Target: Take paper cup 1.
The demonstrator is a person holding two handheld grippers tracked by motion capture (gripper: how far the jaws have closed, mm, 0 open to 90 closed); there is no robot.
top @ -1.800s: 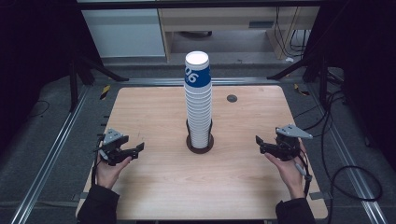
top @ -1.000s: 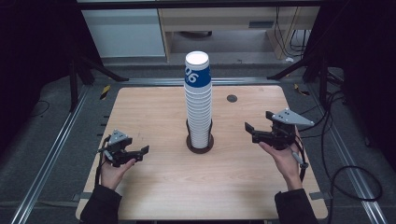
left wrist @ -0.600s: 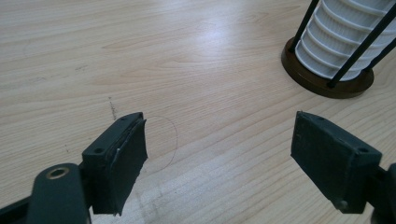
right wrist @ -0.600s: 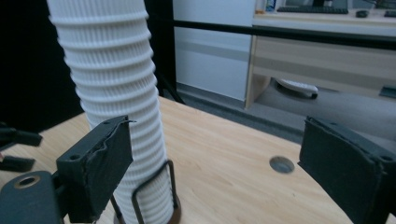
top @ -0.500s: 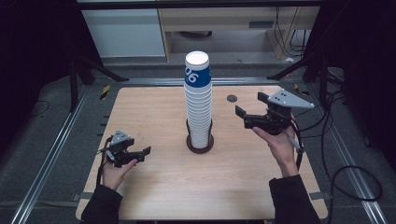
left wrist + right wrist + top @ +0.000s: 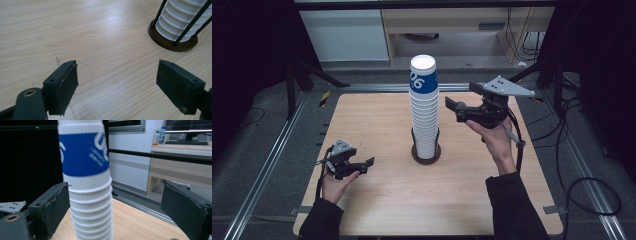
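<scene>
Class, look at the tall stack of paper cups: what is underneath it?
The cup stack stands in a dark round base with thin black upright rods, resting on the wooden table. The stack's bottom cup and the base's centre are covered.

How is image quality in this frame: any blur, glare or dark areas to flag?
Right gripper view: the cup stack is softly blurred, its blue print smeared, and the left background is black. Left gripper view: sharp, with a mild sheen on the table near the brown base. High view: the table is evenly lit, the surroundings dark; the top cup's rim is nearly blown out.
</scene>
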